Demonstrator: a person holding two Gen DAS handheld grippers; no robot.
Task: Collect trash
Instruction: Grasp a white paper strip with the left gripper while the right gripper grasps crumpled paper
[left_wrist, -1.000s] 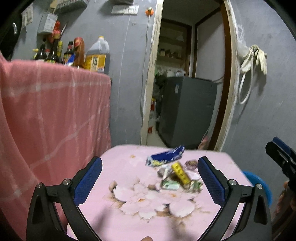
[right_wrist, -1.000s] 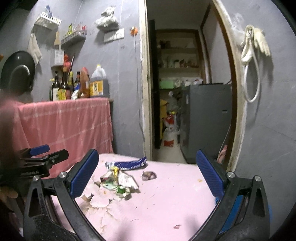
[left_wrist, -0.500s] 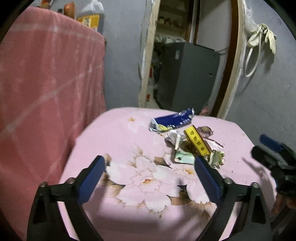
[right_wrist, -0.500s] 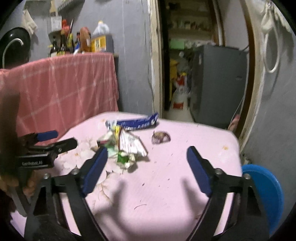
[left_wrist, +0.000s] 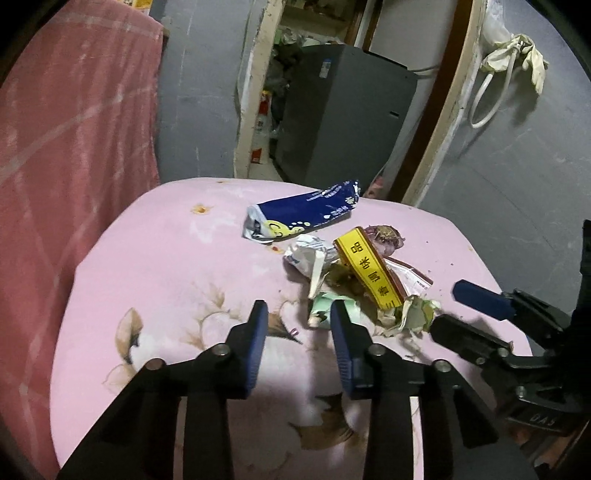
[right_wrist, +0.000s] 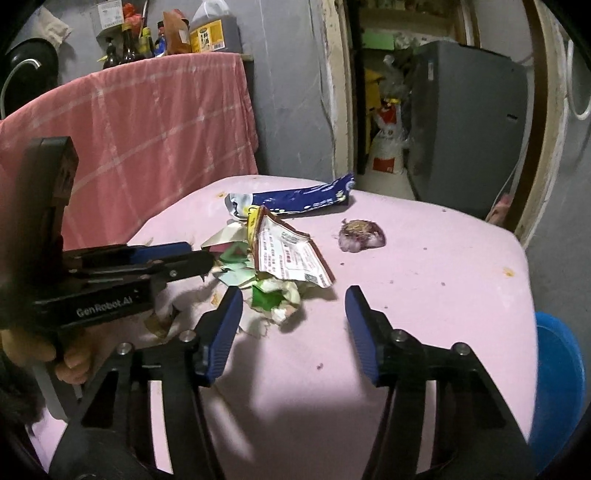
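A heap of trash lies on the pink flowered table: a blue wrapper, a yellow carton, crumpled paper, green scraps and a purple peel. My left gripper is open with narrowed jaws, its right finger touching the green scraps; nothing sits between the pads. It also shows in the right wrist view. My right gripper is open and empty just before the heap. It shows in the left wrist view.
A blue bin stands below the table's right edge. A pink cloth covers a counter with bottles at the left. A grey cabinet stands in the doorway behind. Gloves hang on the right wall.
Both grippers have moved forward and down to the trash heap. The left jaws have narrowed a lot; the right jaws have narrowed somewhat.
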